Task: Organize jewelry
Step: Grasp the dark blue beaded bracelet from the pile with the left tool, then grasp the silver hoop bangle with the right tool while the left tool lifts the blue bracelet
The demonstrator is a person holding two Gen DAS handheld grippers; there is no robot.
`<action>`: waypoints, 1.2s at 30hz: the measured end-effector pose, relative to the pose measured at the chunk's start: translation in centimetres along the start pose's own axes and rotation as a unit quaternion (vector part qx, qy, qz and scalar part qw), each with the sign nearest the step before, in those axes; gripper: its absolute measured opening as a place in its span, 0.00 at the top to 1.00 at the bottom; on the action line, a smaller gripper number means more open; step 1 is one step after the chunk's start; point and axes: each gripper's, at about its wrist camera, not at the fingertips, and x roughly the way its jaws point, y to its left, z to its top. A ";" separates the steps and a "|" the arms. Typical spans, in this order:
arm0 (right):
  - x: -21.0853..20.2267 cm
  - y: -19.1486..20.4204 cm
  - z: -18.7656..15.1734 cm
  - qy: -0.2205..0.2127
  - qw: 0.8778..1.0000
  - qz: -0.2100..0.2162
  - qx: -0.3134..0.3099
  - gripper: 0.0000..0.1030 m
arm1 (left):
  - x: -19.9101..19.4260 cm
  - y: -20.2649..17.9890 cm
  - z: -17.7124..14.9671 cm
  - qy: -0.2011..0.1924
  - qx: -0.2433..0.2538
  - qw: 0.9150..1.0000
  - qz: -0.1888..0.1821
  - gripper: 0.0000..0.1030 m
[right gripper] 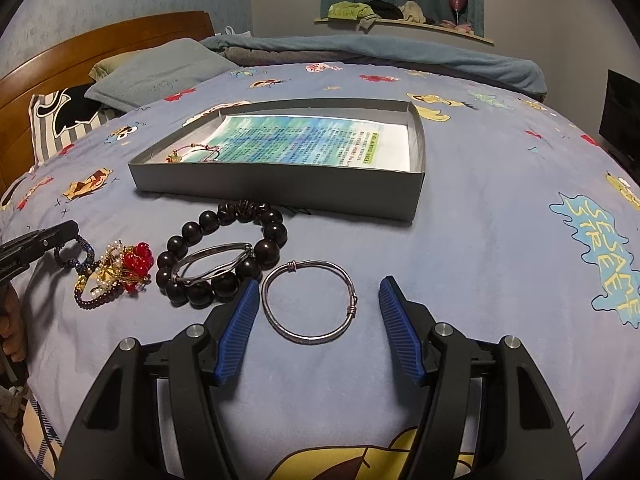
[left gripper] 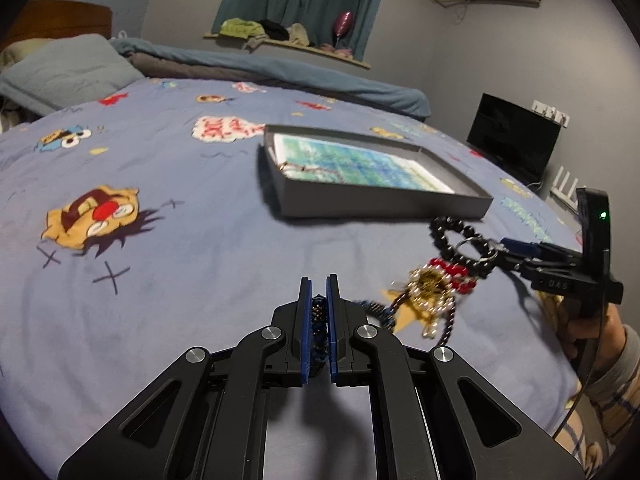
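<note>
My left gripper is shut on a dark blue beaded bracelet, which trails to the right toward a tangle of gold and pearl jewelry and red beads. In the right wrist view the left gripper comes in at the left edge, holding that blue bracelet beside the red and gold cluster. My right gripper stands open over a silver bangle that lies flat on the bed between its fingers. A black bead bracelet lies to the left with a second silver bangle across it.
An open grey box lined with printed paper sits on the blue cartoon bedsheet just beyond the jewelry, with a thin chain bracelet in its left corner. Pillows and a wooden headboard are far left.
</note>
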 end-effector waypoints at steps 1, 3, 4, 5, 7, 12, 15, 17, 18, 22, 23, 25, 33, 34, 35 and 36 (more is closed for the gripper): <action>0.0 0.1 0.0 0.000 1.000 -0.002 -0.002 0.39 | 0.1 0.1 -0.1 0.005 0.000 1.000 -0.002 0.93; 0.0 0.3 0.0 0.000 1.000 -0.004 -0.006 0.39 | 0.2 0.2 -0.5 0.011 0.000 1.000 -0.001 0.92; 0.0 0.3 0.0 0.000 1.000 -0.006 -0.007 0.39 | 0.3 0.2 -0.6 0.015 0.000 1.000 -0.003 0.90; 0.0 0.3 0.0 0.000 1.000 -0.007 -0.008 0.39 | 0.3 0.3 -0.7 0.017 0.000 1.000 -0.004 0.87; 0.0 0.3 0.0 0.000 1.000 -0.007 -0.008 0.39 | 0.3 0.3 -0.7 0.018 0.001 1.000 -0.006 0.82; 0.1 0.5 0.0 0.000 1.000 -0.012 -0.011 0.39 | 0.4 0.2 -0.9 0.026 0.006 1.000 0.003 0.81; 0.1 0.5 0.0 0.000 1.000 -0.013 -0.012 0.39 | 0.3 0.4 -1.2 0.029 -0.001 1.000 0.001 0.81; 0.2 0.5 0.0 0.001 1.000 -0.014 -0.013 0.39 | 0.3 0.4 -1.5 0.033 -0.001 0.999 -0.001 0.81; 0.3 0.5 0.0 0.002 1.000 -0.013 -0.014 0.40 | 0.2 0.4 -1.6 0.033 -0.001 0.999 -0.003 0.81; 0.3 0.6 0.0 0.001 1.000 -0.008 -0.015 0.49 | -0.1 0.4 -2.3 0.032 -0.002 0.999 -0.010 0.82; 0.2 0.6 0.0 -0.001 1.000 -0.007 -0.017 0.54 | -0.2 0.3 -2.5 0.030 -0.003 0.999 -0.011 0.83; 0.1 0.7 0.0 -0.004 1.000 -0.008 -0.018 0.54 | -0.4 0.2 -2.7 0.029 0.000 1.000 -0.010 0.92; -1.3 0.4 -0.1 -0.034 0.999 -0.011 -0.009 0.55 | -1.2 0.2 -1.9 0.010 -0.003 1.000 -0.016 0.93; -1.5 0.3 -0.1 -0.040 0.999 -0.010 -0.006 0.55 | -1.3 0.1 -1.7 0.008 -0.002 1.000 -0.016 0.93; -1.8 0.1 -0.1 -0.046 0.999 -0.009 -0.002 0.55 | -1.3 0.0 -1.4 0.006 -0.001 1.000 -0.017 0.93; -1.9 0.0 0.0 -0.048 0.999 -0.007 0.000 0.55 | -1.5 -0.2 -1.0 0.002 0.002 1.000 -0.017 0.93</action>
